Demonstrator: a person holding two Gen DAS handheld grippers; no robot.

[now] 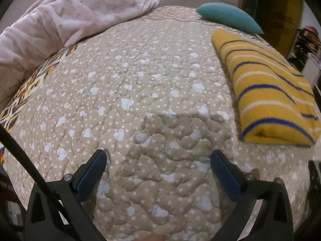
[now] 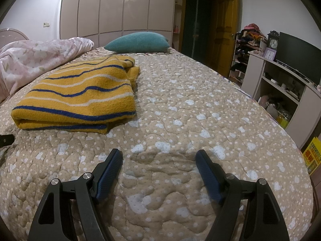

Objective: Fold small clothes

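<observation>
Both the left claw (image 1: 158,156) and the right claw (image 2: 159,156) are seen spread wide with nothing held, each poised low in its frame over the beige quilted bed (image 2: 190,110). The folded yellow striped sweater (image 2: 80,94) is laid on the bed at left of the right wrist view and at right (image 1: 268,88) of the left wrist view. A teal pillow (image 2: 138,42) is seen beyond it, and a pink blanket (image 1: 60,20) at upper left.
</observation>
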